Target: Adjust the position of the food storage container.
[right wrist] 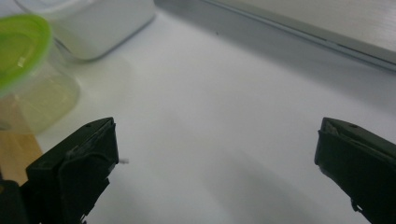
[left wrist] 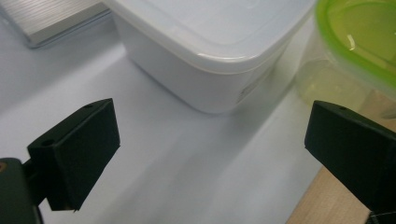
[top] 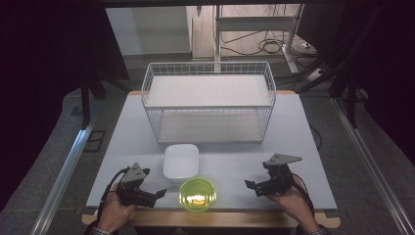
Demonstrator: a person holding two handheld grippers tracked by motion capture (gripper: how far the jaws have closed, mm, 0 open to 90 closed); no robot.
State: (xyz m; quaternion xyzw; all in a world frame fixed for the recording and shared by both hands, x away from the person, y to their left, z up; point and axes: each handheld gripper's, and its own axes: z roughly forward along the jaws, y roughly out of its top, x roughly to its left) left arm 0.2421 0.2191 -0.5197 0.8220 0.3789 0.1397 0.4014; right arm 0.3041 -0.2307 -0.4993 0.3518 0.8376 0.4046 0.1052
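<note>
Both pairs of jaws stand spread wide with nothing between them, the left gripper [top: 157, 195] and right gripper [top: 250, 186] flanking a green-lidded clear container [top: 197, 194] at the table [top: 303, 161] near edge. Just behind it sits a white lidded container [top: 181, 161]. Both look like light, stiff, smooth plastic, probably slippery, so a hold across the side walls below the lid rim seems safest.

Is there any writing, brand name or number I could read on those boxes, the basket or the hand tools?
No text can be read anywhere in these pictures.
White container: a small label low on its side in the left gripper view, print too small and blurred to read.
Green-lidded container: no writing visible.
Wire basket: no writing visible.
Left gripper and right gripper: no markings visible.
</note>
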